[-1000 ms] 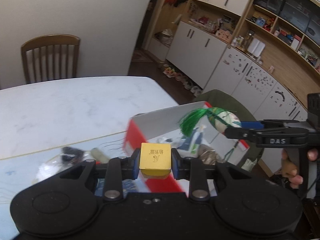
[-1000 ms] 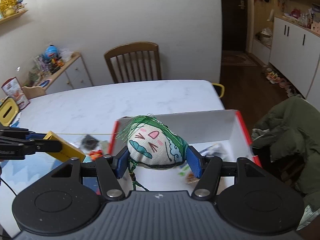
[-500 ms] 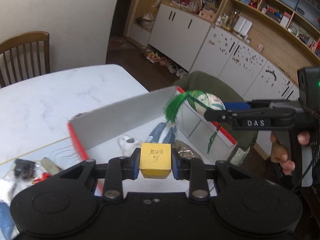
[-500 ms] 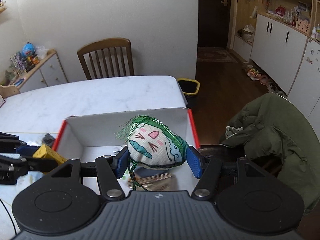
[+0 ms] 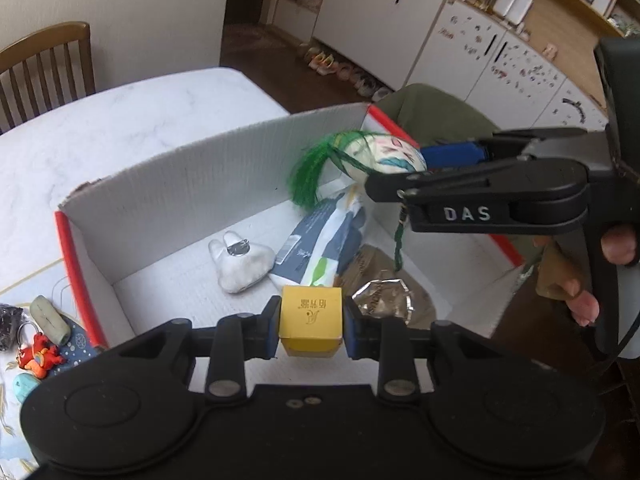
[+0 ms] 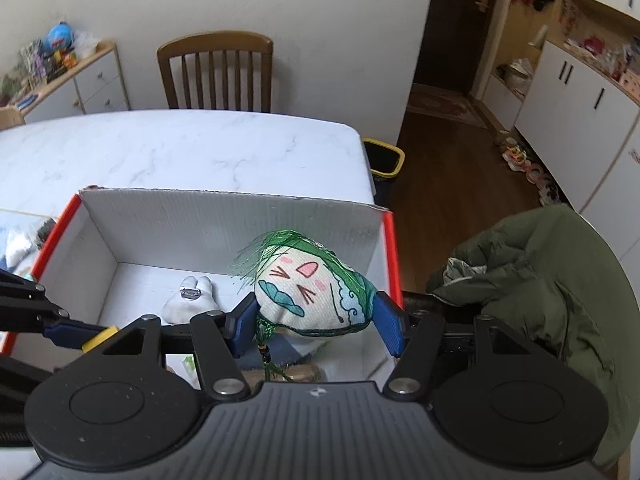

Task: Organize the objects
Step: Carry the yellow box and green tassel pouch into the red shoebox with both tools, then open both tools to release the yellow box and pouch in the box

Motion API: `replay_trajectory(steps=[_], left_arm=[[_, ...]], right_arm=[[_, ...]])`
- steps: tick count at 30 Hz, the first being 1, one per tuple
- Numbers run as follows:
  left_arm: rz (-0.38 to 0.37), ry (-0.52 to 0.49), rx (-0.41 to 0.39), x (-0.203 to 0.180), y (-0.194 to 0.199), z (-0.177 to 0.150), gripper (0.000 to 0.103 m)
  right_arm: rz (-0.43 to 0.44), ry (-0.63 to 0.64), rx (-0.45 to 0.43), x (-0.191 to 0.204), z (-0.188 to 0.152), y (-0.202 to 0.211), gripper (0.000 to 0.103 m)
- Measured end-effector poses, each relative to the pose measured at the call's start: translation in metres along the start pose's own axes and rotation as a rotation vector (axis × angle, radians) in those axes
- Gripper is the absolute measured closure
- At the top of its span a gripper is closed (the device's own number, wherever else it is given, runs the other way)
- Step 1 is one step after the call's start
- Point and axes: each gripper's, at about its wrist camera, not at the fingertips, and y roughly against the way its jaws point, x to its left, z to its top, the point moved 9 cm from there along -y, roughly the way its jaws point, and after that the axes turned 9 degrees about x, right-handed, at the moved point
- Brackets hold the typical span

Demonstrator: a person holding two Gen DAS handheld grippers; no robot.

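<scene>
Over the red-edged white cardboard box [image 5: 168,184], the left gripper [image 5: 311,320] pinches a small yellow cube-shaped carton [image 5: 311,314]; the right gripper [image 6: 316,320] clamps a green-tasselled, face-painted cloth sachet [image 6: 308,292].

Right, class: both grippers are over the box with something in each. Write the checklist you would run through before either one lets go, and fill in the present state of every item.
1. Left gripper clamped on the yellow cube: ok.
2. Right gripper clamped on the green-haired sachet: ok.
3. Cube above the inside of the box, not its rim: ok.
4. Sachet above the inside of the box: ok.
5. Bare floor under the cube: cannot tell; the white plush, blue packet and foil packet lie close by.
6. The two grippers apart from each other: ok.
</scene>
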Motion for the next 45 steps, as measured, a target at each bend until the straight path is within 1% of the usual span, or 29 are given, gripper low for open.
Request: replay_trajectory(steps=[5, 11, 13, 17, 23, 31, 35, 42, 45], left_arm=[[0.023, 0.037, 0.02, 0.005, -0.015, 0.007, 0.075], [0.059, 0.063, 0.046, 0.01, -0.03, 0.014, 0.075], [0.062, 0.068, 0.04, 0.011, -0.033, 0.017, 0.074], [0.074, 0.065, 0.035, 0.011, -0.037, 0.024, 0.074], [0.091, 0.066, 0.034, 0.013, -0.044, 0.034, 0.074], [0.101, 0.072, 0.037, 0.015, -0.05, 0.039, 0.074], [0.104, 0.078, 0.04, 0.015, -0.051, 0.038, 0.071], [0.08, 0.072, 0.023, 0.009, -0.042, 0.034, 0.063], [0.072, 0.068, 0.012, 0.006, -0.035, 0.031, 0.058]], right_arm=[[0.001, 0.037, 0.013, 0.005, 0.007, -0.016, 0.042], [-0.006, 0.069, 0.005, 0.008, 0.011, -0.021, 0.041], [-0.012, 0.071, -0.001, 0.006, 0.013, -0.021, 0.04], [-0.007, 0.042, -0.004, -0.001, 0.015, -0.02, 0.039], [0.026, 0.008, -0.008, -0.008, 0.013, -0.016, 0.038], [0.053, -0.025, -0.018, -0.016, 0.009, -0.005, 0.037], [0.059, -0.033, -0.024, -0.017, 0.005, 0.003, 0.035], [0.066, -0.051, -0.031, -0.015, -0.001, 0.015, 0.034], [0.066, -0.056, -0.039, -0.015, -0.002, 0.022, 0.034]])
